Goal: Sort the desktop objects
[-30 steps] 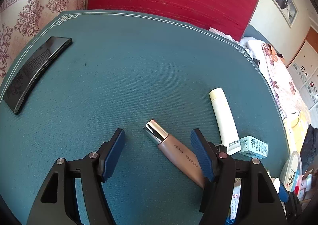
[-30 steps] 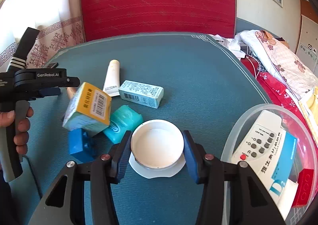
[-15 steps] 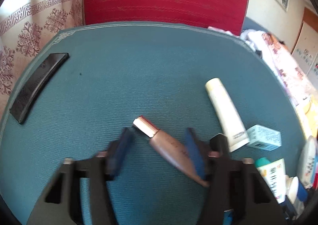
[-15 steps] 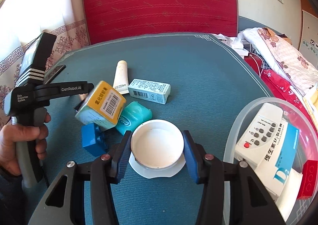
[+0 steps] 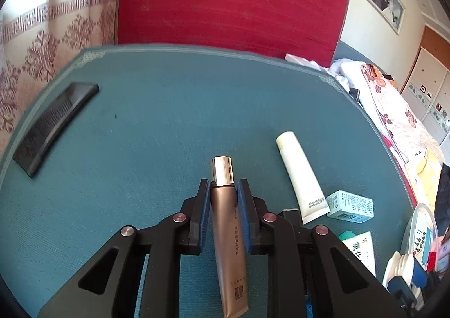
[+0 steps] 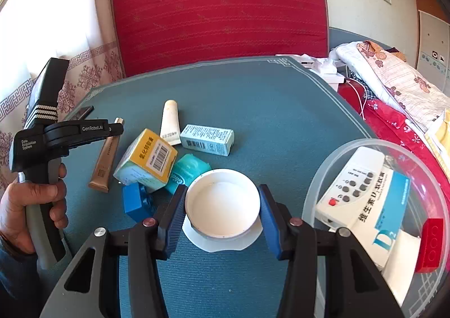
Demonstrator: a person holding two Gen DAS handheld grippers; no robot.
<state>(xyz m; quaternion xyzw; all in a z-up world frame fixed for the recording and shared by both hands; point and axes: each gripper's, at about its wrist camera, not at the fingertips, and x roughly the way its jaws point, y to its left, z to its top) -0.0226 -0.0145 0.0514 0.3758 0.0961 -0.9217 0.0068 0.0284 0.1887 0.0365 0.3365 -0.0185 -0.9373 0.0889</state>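
Left gripper (image 5: 224, 191) clamped on bronze tube (image 5: 228, 236), frame centre-bottom, pads just below metallic cap. Soft, light, likely slick body; gripping near stiff neck is sound. Right gripper (image 6: 222, 207) half-wide, holding white lid (image 6: 222, 202).

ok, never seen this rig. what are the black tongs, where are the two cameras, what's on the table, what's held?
No robot: a person holds one pair of hand tongs per hand, a fisheye camera on each looking along its fingers. The left wrist view shows the left tongs shut on a bronze cosmetic tube with a shiny cap. The right wrist view shows the right tongs around a white round lid, and the person's hand on the other handle. On the teal table mat lie a cream tube, a pale blue carton, a yellow-topped box and a blue block. A clear plastic bowl holds a white remote.
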